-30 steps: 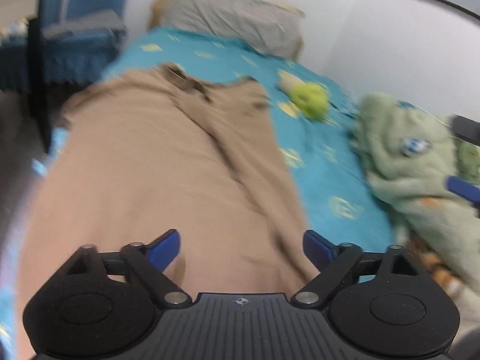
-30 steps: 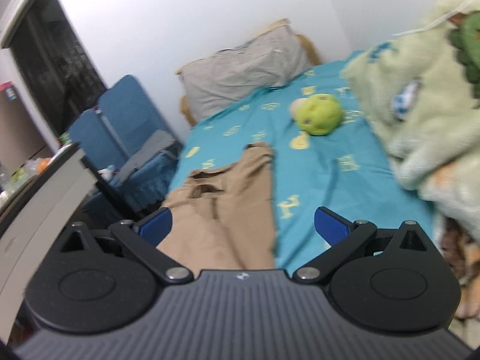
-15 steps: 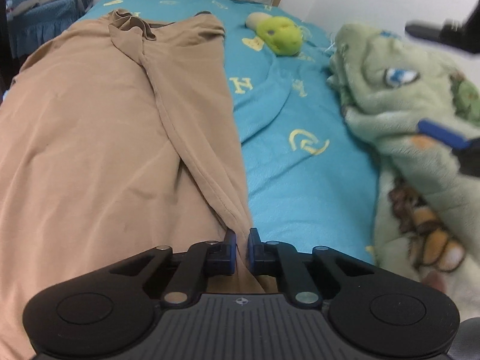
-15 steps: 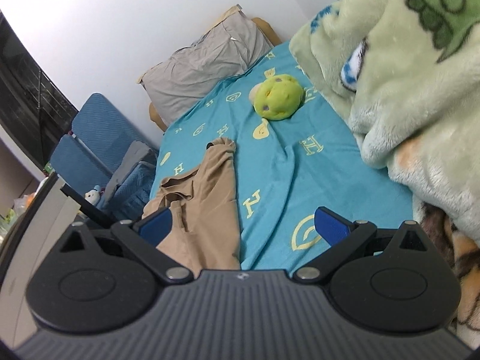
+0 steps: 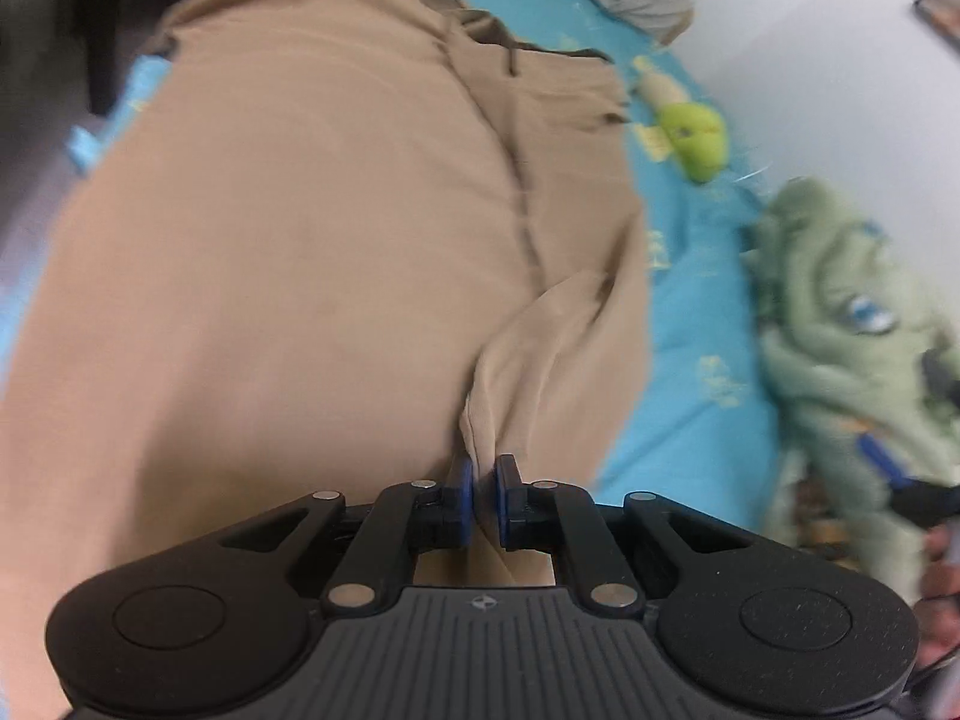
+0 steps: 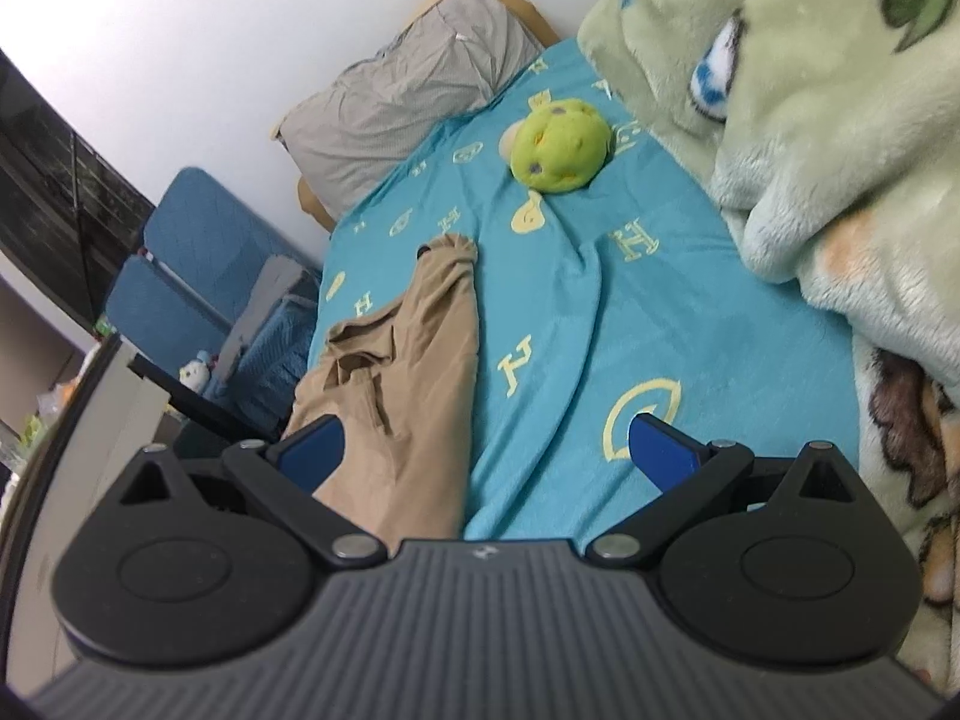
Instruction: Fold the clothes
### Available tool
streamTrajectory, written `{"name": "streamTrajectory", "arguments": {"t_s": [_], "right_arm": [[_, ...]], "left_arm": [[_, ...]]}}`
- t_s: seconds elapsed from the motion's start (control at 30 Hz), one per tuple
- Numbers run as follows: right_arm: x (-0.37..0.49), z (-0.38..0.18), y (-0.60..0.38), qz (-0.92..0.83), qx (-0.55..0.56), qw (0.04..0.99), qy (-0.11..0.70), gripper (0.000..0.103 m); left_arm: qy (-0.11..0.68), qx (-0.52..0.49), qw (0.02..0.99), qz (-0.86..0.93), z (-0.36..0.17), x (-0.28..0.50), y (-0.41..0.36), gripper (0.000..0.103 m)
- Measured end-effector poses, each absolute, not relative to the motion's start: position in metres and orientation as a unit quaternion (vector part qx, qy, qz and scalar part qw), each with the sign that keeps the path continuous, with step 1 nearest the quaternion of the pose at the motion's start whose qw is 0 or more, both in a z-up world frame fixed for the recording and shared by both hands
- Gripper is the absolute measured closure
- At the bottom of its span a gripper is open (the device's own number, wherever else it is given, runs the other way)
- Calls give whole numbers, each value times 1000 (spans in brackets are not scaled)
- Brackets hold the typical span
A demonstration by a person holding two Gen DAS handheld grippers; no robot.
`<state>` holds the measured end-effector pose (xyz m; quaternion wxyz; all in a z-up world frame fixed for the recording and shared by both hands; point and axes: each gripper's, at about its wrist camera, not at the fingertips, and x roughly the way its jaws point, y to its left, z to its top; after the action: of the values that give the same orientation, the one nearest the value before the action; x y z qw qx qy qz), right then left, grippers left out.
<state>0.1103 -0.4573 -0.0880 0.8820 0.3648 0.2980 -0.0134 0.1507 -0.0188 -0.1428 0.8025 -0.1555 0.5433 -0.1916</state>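
We see bare teal bed sheet [image 6: 600, 324] between tan trousers [image 6: 420, 360] and piled green blanket [image 6: 840, 150]; a green plush toy [image 6: 561, 144] blocks the far end.

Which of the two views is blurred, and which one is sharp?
Left wrist view: motion blur smears the tan garment and the green plush toy. Right wrist view: sharp; the letters on the blue sheet read clearly, with fisheye bending at the edges.

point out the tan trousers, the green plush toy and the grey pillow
tan trousers [image 5: 300, 276], left wrist view, on the broad flat stretch of cloth left of the seam
green plush toy [image 6: 561, 147], right wrist view, middle of its round green body
grey pillow [image 6: 402, 102], right wrist view, centre of its wrinkled face
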Motion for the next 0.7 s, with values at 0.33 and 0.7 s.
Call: {"name": "streamTrajectory", "arguments": {"t_s": [0.33,0.7], "right_arm": [[116,-89,-445,-6,344,886,311,0],[119,-91,-447,-2,351,882,316,0]], "left_arm": [[467,-25,841,-272,-94,84,-64,33],[506,150,819,-224,-135,51,-124,52]]}}
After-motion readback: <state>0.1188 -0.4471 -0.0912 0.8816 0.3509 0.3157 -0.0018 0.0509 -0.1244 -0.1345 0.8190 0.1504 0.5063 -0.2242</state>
